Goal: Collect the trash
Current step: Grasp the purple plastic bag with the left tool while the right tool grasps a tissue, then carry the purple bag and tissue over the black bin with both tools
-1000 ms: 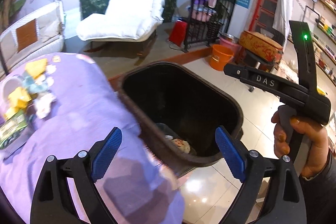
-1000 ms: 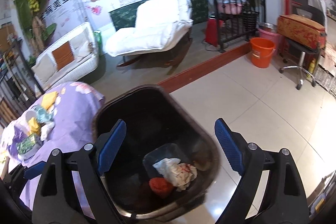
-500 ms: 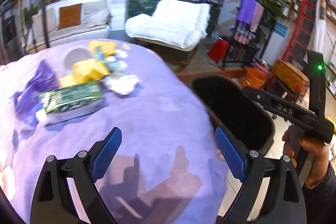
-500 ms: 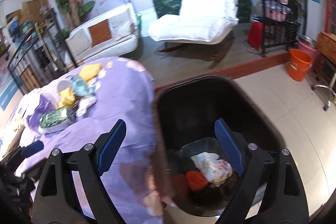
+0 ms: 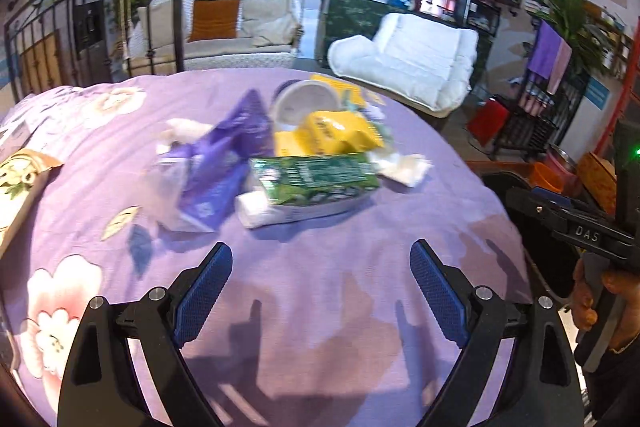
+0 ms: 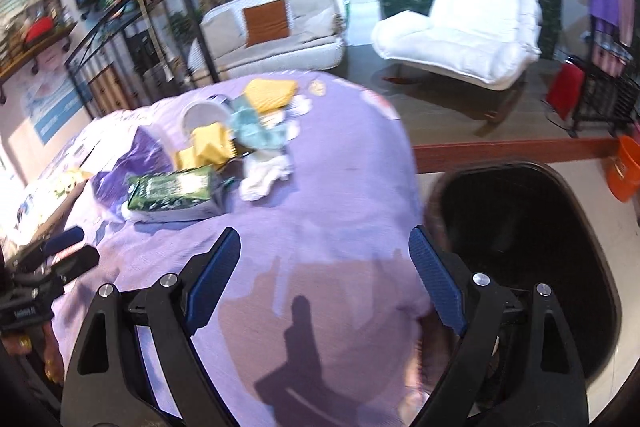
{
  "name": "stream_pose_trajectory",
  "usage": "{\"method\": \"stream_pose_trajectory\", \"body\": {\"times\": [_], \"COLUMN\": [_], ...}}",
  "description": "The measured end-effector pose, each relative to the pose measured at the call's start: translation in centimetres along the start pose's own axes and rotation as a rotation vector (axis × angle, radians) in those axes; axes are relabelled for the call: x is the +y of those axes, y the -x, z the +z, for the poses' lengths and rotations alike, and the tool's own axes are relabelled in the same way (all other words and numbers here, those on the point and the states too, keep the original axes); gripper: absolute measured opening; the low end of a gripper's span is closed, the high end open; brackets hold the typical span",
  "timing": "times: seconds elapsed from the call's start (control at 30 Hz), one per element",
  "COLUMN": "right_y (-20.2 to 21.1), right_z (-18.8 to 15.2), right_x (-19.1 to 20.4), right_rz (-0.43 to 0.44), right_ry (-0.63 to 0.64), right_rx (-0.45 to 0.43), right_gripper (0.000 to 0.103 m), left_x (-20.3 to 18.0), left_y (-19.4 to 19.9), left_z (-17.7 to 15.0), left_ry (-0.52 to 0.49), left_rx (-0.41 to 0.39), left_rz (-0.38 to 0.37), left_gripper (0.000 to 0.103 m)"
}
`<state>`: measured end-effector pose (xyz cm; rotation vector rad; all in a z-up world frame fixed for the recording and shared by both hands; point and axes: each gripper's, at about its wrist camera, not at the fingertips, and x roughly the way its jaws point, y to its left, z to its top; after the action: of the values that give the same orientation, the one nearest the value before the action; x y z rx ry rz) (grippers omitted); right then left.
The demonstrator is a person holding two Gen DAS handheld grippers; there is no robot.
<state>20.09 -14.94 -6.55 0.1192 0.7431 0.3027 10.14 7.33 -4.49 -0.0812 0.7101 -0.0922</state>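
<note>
We hold both tongs over a round tabletop [image 5: 320, 307] draped in a purple floral cloth, and both stand wide apart with nothing between the pads. The left tongs [image 5: 320, 291] face the trash heap head-on: it lies ahead, past a bare stretch of cloth, near the middle of the tabletop. Nearest to them is the green packet [image 5: 316, 179], its long axis running across our line of approach, left to right, with a white crumpled tissue [image 5: 404, 167] just beside its right end, a purple wrapper [image 5: 224, 163] at its left and yellow packets [image 5: 332, 137] behind. From the right tongs [image 6: 324, 275] the same heap sits ahead and off to the left, the green packet [image 6: 172, 189] farther away, while the black bin [image 6: 520, 259] stands on the floor close at their right. We judge the left tongs better placed for the next pick; since the packet lies crosswise, they can close over its short width as they stand.
</note>
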Motion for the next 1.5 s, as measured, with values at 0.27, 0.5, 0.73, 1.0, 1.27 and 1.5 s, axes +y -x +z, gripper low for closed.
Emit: {"method": "stream_pose_trajectory", "body": {"times": [0.27, 0.5, 0.73, 1.0, 1.27, 1.5], "right_y": [-3.9, -7.9, -12.4, -13.4, -10.9, -7.5], "right_z": [2.1, 3.8, 4.6, 4.5, 4.1, 3.6], "right_x": [2.4, 3.4, 3.9, 4.3, 4.1, 3.6], "right_rz": [0.036, 0.037, 0.035, 0.055, 0.066, 0.062], "right_ry": [0.034, 0.036, 0.020, 0.005, -0.008, -0.011], "right_rx": [0.042, 0.097, 0.179, 0.207, 0.162, 0.111], "right_gripper": [0.086, 0.082, 0.060, 0.008, 0.004, 0.004], "left_x": [7.0, 9.6, 9.8, 9.3, 9.2, 8.7], "left_y": [-0.8, -3.5, -4.5, -4.5, -2.5, 0.1], "left_z": [1.9, 3.2, 3.5, 3.6, 4.1, 3.6], "left_ry": [0.059, 0.059, 0.062, 0.040, 0.072, 0.122], "left_rx": [0.001, 0.039, 0.070, 0.062, 0.012, -0.059], "left_rz": [0.080, 0.073, 0.056, 0.060, 0.056, 0.060], "left_gripper": [0.082, 0.067, 0.048, 0.044, 0.036, 0.035]}}
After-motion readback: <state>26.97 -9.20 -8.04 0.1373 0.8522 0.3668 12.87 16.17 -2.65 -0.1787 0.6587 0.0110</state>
